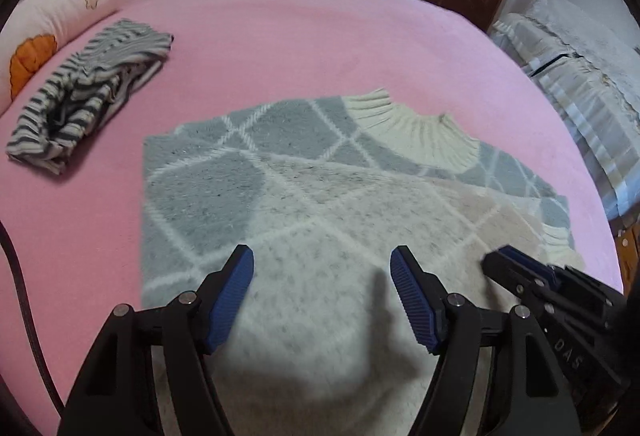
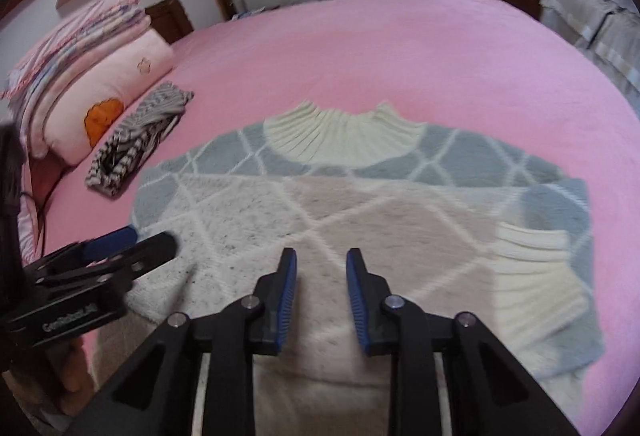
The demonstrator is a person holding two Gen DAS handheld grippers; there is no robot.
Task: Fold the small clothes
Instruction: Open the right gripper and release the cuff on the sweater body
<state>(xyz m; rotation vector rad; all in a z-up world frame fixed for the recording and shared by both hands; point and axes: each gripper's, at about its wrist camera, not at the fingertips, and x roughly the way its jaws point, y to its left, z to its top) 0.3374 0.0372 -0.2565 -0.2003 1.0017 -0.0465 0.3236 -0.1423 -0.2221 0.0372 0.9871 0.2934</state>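
Sweater (image 2: pixel 352 220): a small knit with grey, beige and cream diamonds and a cream ribbed collar; it lies flat on the pink bed cover (image 2: pixel 400 47), collar pointing away from the cameras. A ribbed cream cuff (image 2: pixel 536 268) lies folded in over its right side.
Left gripper (image 1: pixel 322 290): hovers above the near, pale part of the sweater; blue-padded fingers spread wide apart, nothing between them. In the right wrist view it shows side-on at the sweater's left edge.
Right gripper (image 2: pixel 321 296): above the near middle of the sweater; fingers parted by a moderate gap, narrower than the left's, holding nothing. In the left wrist view only its tip shows, low by the sweater's right edge, near the cuff.
Striped garment (image 1: pixel 88 91): grey-and-white, loosely bunched, well to the left of the sweater on the same cover.
Pillow (image 2: pixel 108 95): pale pink with an orange motif, beyond the striped garment, further left of the sweater.
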